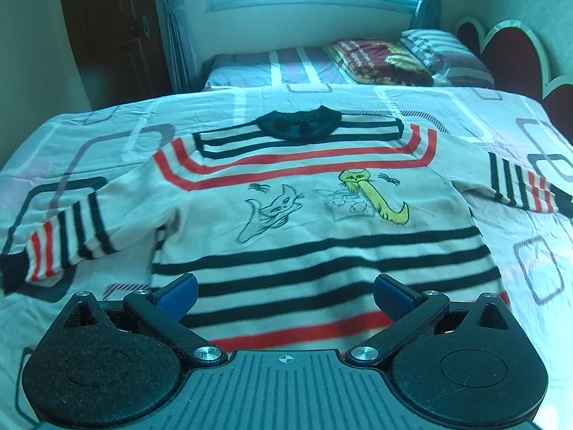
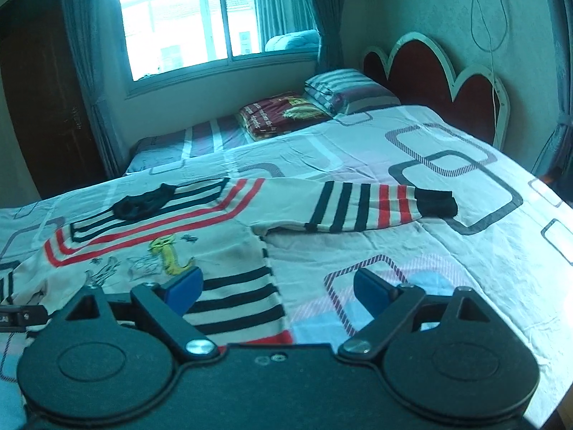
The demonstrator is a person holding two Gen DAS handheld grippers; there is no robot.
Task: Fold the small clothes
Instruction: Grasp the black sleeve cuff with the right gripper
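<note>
Because the striped sweater lies flat, front up, sleeves out, on the bed sheet, ready for folding, the left gripper and right gripper hover over its hem area, fingers spread, gripping nothing.

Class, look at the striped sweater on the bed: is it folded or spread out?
Spread out. The sweater lies flat, front up, on the bedsheet, both sleeves stretched sideways, collar and hem uncovered.
</note>
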